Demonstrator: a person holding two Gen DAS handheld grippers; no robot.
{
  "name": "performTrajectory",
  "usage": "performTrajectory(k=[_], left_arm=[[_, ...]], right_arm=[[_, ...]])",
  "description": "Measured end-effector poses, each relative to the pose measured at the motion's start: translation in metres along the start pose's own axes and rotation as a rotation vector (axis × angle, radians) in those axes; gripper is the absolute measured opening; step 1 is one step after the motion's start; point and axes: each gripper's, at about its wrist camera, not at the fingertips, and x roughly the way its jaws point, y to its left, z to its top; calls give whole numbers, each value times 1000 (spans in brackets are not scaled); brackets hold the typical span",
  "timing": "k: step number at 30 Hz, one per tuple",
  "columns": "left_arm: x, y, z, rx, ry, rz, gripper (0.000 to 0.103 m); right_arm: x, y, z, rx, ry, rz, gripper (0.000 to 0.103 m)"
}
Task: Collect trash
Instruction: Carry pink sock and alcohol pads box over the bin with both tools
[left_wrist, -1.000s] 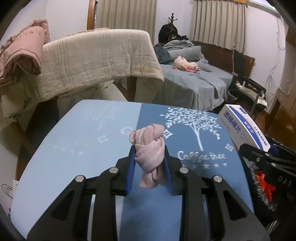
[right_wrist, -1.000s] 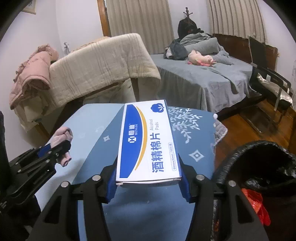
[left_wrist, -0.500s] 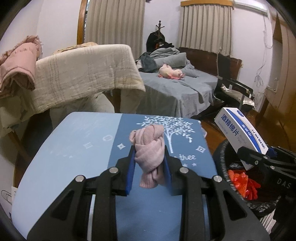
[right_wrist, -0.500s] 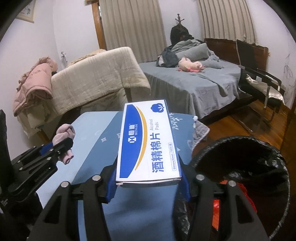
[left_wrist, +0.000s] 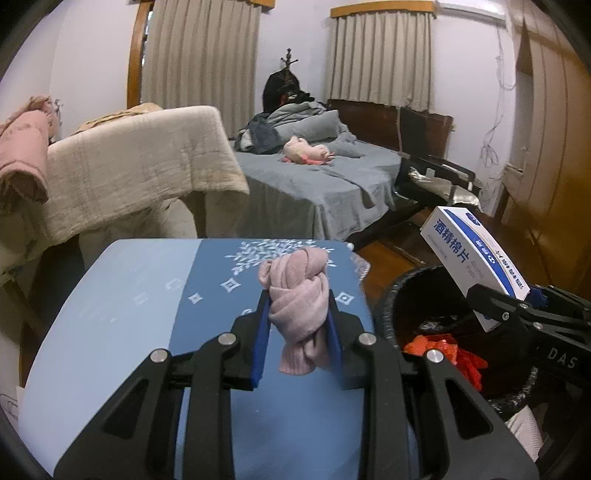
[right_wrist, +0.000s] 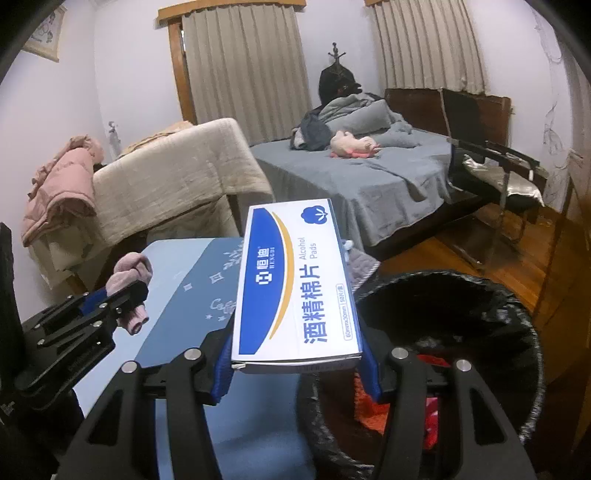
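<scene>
Left gripper (left_wrist: 297, 325) is clamping a knotted pink sock (left_wrist: 299, 314), jaws narrow, pads pressing both sides; it is hanging above the blue table mat (left_wrist: 122, 332), pointing forward and tilted down, not over the bin. Right gripper (right_wrist: 297, 363) is gripping the alcohol pad box (right_wrist: 295, 291) by its long sides, jaws about half open, box lying flat, far end raised. It is hanging at the near rim of the black-lined trash bin (right_wrist: 517, 332), red trash inside. To do it well: be bringing each item fully over the opening before letting go, box first, then the sock; a release at the rim risks a bounce out.
</scene>
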Motion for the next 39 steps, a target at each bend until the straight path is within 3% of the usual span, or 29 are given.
performTrajectory(k=[18,39], left_arm=[[-10,-64,8,85,-36,-117,27],[7,-111,1,156,-11,-218,27]], right_arm=[[-42,-58,-13,64,-43,-114,54],[-62,-104,-27,115,-41,-216,54]])
